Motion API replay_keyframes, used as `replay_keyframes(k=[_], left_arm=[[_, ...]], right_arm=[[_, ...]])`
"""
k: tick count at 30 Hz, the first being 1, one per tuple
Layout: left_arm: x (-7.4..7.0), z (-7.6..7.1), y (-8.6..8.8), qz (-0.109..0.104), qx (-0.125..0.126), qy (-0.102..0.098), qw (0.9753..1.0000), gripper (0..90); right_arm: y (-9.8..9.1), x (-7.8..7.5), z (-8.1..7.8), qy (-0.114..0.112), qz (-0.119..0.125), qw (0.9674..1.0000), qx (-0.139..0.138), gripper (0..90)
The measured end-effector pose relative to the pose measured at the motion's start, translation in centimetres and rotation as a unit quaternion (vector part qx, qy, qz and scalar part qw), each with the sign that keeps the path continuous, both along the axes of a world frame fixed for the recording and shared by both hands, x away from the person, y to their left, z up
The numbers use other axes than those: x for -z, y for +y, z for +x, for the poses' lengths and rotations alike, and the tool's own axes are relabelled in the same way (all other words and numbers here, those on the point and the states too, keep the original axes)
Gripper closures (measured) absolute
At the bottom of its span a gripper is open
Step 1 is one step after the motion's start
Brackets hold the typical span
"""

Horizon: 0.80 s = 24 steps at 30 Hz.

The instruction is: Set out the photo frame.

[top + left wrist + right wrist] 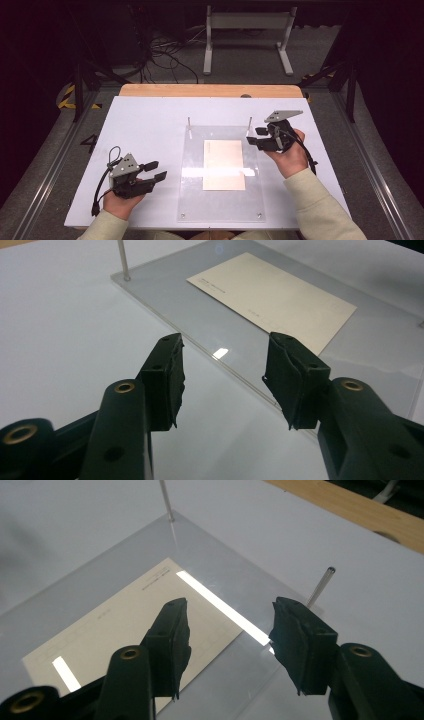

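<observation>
- The work in hand concerns a cream card (224,164) that lies flat under a clear acrylic plate (192,200) in the middle of the white desk (145,120). In the high view the card sits about in the centre of the plate, with its long side running away from the person.
- Two thin metal pins (189,122) stand at the far corners of the plate. Nothing hangs on them or leans against them.
- The left tool (155,170) is beside the left edge of the plate, low over the desk and apart from the plate. In the left gripper view its jaws stand released, with only bare desk and the plate's edge between them — it grasps nothing.
- The right tool (257,136) is at the far right corner of the plate, close to the right pin (321,587). In the right gripper view its jaws also stand apart and empty, and they look down on the card's corner through the plate.
- I judge that the task is at its beginning or between two steps: the card is not gripped, the plate is not lifted, and no tool touches either of them.
- What is left, as I read it, is nearly everything — to bring the tools to the plate or the card, to take hold, and to move it.
</observation>
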<state>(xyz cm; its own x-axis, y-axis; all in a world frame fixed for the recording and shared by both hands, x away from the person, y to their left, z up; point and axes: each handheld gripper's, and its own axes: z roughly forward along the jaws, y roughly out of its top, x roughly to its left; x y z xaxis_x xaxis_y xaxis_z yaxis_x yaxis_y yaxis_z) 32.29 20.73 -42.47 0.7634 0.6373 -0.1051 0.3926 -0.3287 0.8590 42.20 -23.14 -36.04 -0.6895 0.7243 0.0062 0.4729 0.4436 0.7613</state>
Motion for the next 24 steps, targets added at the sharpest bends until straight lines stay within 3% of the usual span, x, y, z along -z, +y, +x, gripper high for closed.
replay_keyframes(k=[4,10,16,21,24], left_arm=[[0.2,-0.4,0.3,0.0,-0.002,0.0,1.0,49.2],[0.2,-0.4,0.2,-0.002,0.006,0.001,1.0,48.6],[0.4,-0.4,-0.1,-0.003,0.01,0.006,0.9999,48.4],[0.6,-0.3,-0.3,0.001,0.017,0.008,0.9998,47.9],[0.7,-0.3,-0.3,-0.001,0.018,0.011,0.9998,47.8]], right_arm=[[0.3,-0.1,1.5,-0.029,-0.016,0.9994,0.004,51.1],[0.5,0.1,3.5,-0.04,-0.025,0.9984,0.032,52.8],[0.4,0.9,5.5,-0.04,-0.028,0.997,0.06,50.3],[0.4,2.1,6.9,-0.033,-0.037,0.9966,0.066,54.4],[0.2,2.9,7.6,-0.019,-0.028,0.9966,0.075,58.9]])
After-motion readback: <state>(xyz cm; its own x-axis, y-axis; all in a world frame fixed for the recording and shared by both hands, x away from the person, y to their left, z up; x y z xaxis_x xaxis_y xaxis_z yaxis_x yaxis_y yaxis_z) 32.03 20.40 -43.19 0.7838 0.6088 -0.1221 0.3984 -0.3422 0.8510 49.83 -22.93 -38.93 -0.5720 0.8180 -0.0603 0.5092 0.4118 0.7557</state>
